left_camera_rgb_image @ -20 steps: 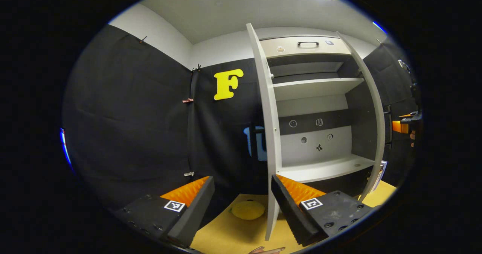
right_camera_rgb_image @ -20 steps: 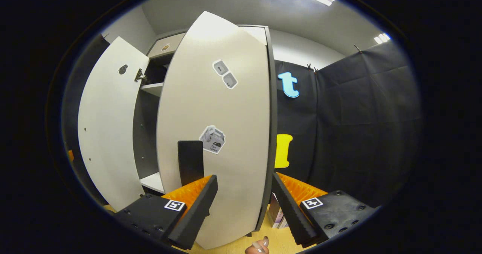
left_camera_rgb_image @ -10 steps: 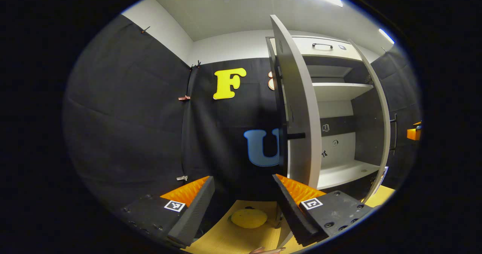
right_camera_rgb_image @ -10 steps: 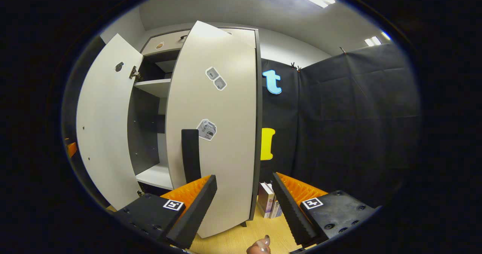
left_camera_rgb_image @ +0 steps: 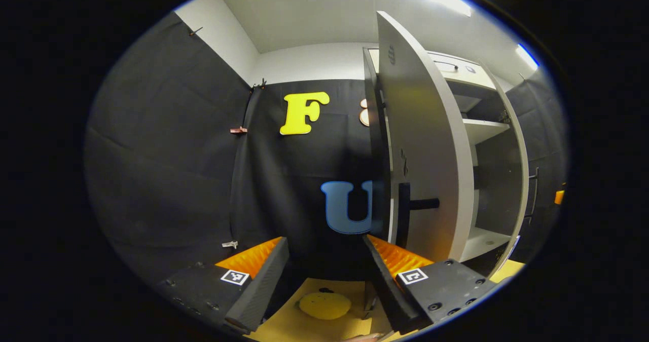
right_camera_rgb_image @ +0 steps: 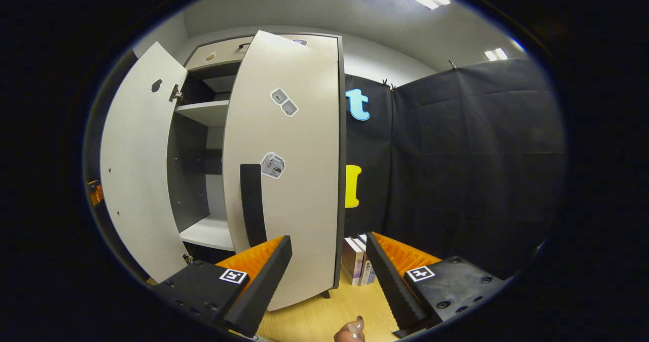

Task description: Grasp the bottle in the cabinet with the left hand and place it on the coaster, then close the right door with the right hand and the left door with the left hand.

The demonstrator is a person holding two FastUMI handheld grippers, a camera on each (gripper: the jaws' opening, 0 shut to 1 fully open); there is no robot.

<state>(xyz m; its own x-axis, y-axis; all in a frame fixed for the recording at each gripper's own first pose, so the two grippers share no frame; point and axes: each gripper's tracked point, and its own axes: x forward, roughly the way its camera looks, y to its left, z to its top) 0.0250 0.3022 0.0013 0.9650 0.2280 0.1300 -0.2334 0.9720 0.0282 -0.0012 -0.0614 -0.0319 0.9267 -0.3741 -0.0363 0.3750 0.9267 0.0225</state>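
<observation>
My left gripper is open and holds nothing. Low between its fingers a round yellow coaster lies on the wooden table, its top bare. The cabinet's left door stands ajar just right of that gripper, its black handle close above the right finger. In the right gripper view my right gripper is open and empty, a short way in front of the half-closed right door with its black handle. The left door hangs wide open there.
White shelves show inside the cabinet through the gap between the doors. A few books stand on the table beside the cabinet's right side. Black cloth walls close in around both sides.
The left gripper has swung round to the outer face of the left door, so its handle is now in sight. The right gripper has backed away from the right door.
</observation>
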